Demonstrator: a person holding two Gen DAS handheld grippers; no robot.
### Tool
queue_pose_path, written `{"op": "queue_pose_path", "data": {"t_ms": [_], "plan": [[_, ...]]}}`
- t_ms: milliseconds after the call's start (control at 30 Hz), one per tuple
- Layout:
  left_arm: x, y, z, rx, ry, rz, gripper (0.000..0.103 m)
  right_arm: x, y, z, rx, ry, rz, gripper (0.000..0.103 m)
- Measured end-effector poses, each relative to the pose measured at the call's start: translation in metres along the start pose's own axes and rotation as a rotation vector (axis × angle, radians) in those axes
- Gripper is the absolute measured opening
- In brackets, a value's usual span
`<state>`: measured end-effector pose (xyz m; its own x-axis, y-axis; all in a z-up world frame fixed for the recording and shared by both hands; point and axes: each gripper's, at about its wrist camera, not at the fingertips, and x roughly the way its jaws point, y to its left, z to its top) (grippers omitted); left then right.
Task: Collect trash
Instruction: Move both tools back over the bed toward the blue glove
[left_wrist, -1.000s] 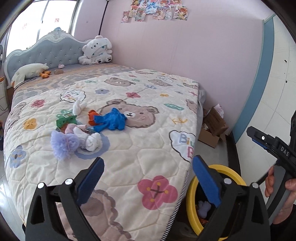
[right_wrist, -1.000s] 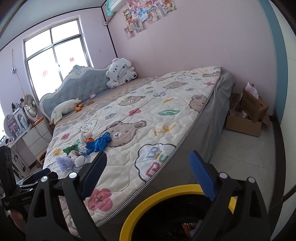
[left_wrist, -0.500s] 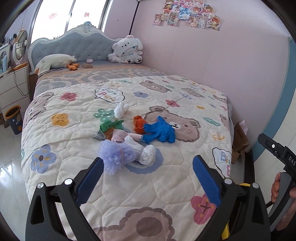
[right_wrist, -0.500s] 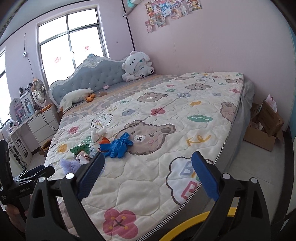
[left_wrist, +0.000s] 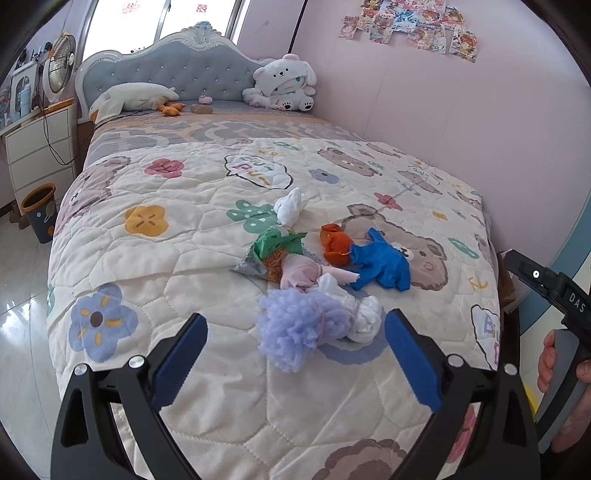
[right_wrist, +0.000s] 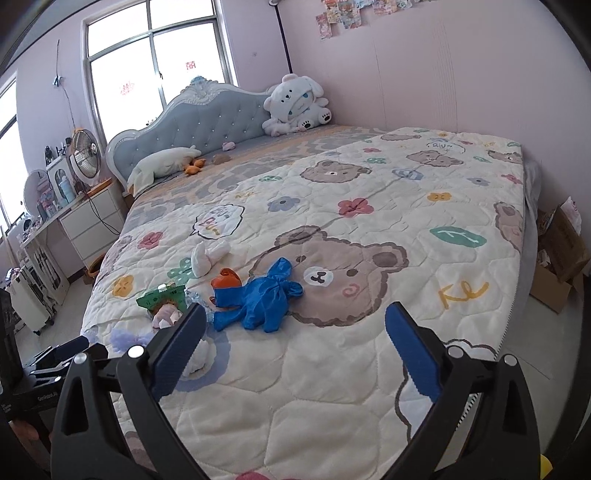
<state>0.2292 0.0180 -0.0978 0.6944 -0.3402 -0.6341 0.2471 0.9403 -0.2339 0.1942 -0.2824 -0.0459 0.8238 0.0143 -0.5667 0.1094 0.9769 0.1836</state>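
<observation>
While we hold both grippers over the foot of the bed (left_wrist: 155, 258), our left gripper (left_wrist: 295, 354) has its fingers (left_wrist: 181, 354) wide with nothing between them, and our right gripper (right_wrist: 295, 354) is opening its fingers wide, also with nothing between them. Just past the left fingers, the trash lies in a loose heap on the quilt (right_wrist: 369, 369): a purple puff (left_wrist: 299, 328) nearest, touching a white wad (left_wrist: 362, 317), then a pink wad (left_wrist: 303, 273), a green packet (left_wrist: 277, 243) and a grey wrapper (left_wrist: 251, 266). Beside these lie a blue glove (left_wrist: 384, 262) and an orange scrap (left_wrist: 334, 243), which touch each other. A white tissue (left_wrist: 290, 206) sits a little farther on, apart from the heap. Off the bed's left side a bin (left_wrist: 38, 212) stands on the floor; we cannot tell what it holds. By the far wall, an open box (right_wrist: 561, 266) holds paper-like clutter, too small to name. A plush (left_wrist: 284, 85) leans at the headboard (left_wrist: 173, 66).
</observation>
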Motion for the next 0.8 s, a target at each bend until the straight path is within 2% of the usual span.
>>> {"op": "queue_pose_path", "data": {"t_ms": [333,633,800], "plan": [[0.038,0.025,-0.001,-0.067,0.055,-0.011,0.093,0.091,0.017,0.002,-0.026,0.115,0.02,0.094],[0.056,0.028,-0.001,-0.068,0.073,-0.055,0.093,0.152,0.024,0.002,-0.063,0.194,-0.005,0.093],[0.063,0.027,-0.003,-0.072,0.082,-0.087,0.093,0.173,0.023,0.004,-0.047,0.212,-0.006,0.093]]}}
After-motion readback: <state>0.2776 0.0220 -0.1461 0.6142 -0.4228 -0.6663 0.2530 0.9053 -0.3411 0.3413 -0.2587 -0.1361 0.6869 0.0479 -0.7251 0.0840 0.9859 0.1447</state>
